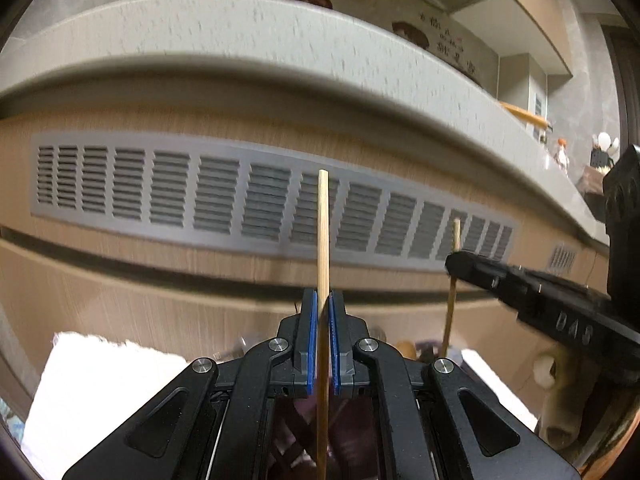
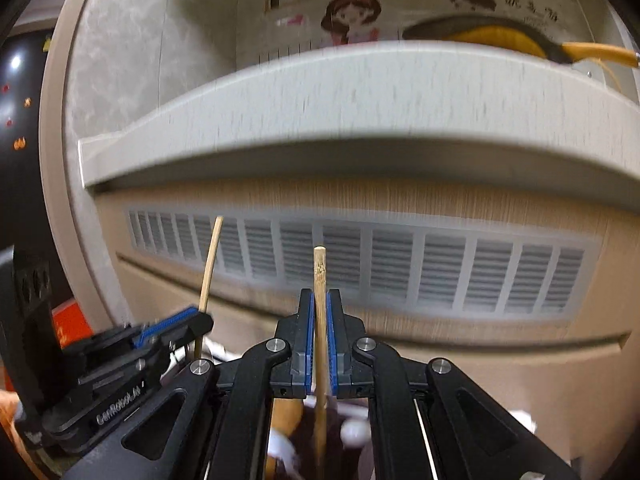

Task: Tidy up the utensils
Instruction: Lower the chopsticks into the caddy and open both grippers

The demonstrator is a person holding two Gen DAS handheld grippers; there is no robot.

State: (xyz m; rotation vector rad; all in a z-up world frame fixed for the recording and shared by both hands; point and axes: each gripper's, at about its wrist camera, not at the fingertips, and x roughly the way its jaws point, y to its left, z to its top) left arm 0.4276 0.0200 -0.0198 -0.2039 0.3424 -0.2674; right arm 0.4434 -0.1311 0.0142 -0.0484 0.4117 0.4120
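My left gripper [image 1: 323, 300] is shut on a bamboo chopstick [image 1: 323, 240] that stands upright between its blue pads. My right gripper [image 2: 319, 298] is shut on a second bamboo chopstick [image 2: 319, 276], also upright. In the left wrist view the right gripper [image 1: 454, 260] shows at the right, with its chopstick [image 1: 452, 304] behind the finger. In the right wrist view the left gripper [image 2: 200, 318] shows at the left with its chopstick [image 2: 210, 264]. Both are held in front of a wooden cabinet face.
A grey countertop edge [image 1: 280, 36] overhangs a wood cabinet with a grey vent grille [image 1: 240, 196]. A white cloth [image 1: 100, 384] lies low left. A dark container with blurred utensils [image 2: 288, 416] lies below the grippers. A pan [image 2: 500, 36] sits on the counter.
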